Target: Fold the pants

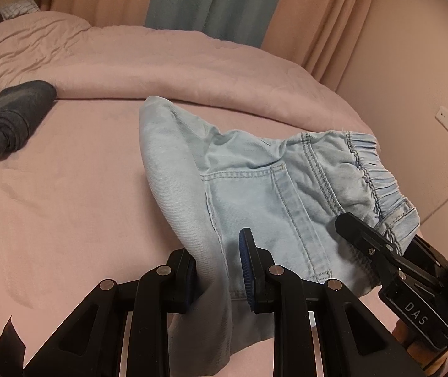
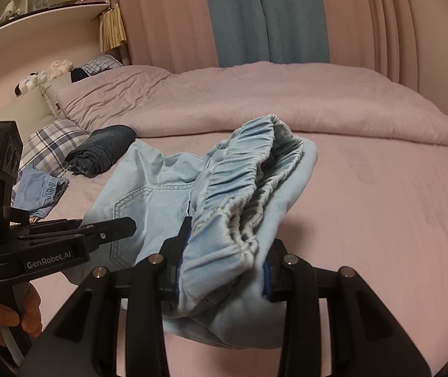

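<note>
Left hand-held gripper [image 1: 217, 270], nearest the left wrist lens: pads clamped on a bunched fold of pale cloth, apparently the leg end of the pants [image 1: 255, 172]. One pad presses the cloth on the left; the blue ribbed pad on the right stands a little off the fold's visible edge, so the grip looks partial from this view, but cloth hangs below the jaws and does not slip.

Right hand-held gripper [image 2: 224, 260]: clenched on the gathered elastic waistband, several layers stacked between the pads. It also shows at the right edge of the left wrist view, biting the waistband corner.

Pants: light blue denim, folded over at least once, held above the pink bed sheet [image 1: 67, 188] between the two tools. The far folded end sags toward the sheet; whether it touches the sheet cannot be told.

Key relation: the bundle's long axis runs forward, away from both grippers, with the two grips side by side at its near edge, the waistband on the right and the leg cloth on the left. Both hands are about equally near. Judgement: the next move is likely to lay the bundle down on the open sheet ahead, or bring the near edge over for another fold.

Elsewhere on the bed: a dark rolled garment [image 1: 13, 116] well to the left, a plaid pillow [image 2: 51, 144], and a second blue garment [image 2: 40, 188] beside it. A person's hand [image 2: 7, 314] grips the left tool's handle.
</note>
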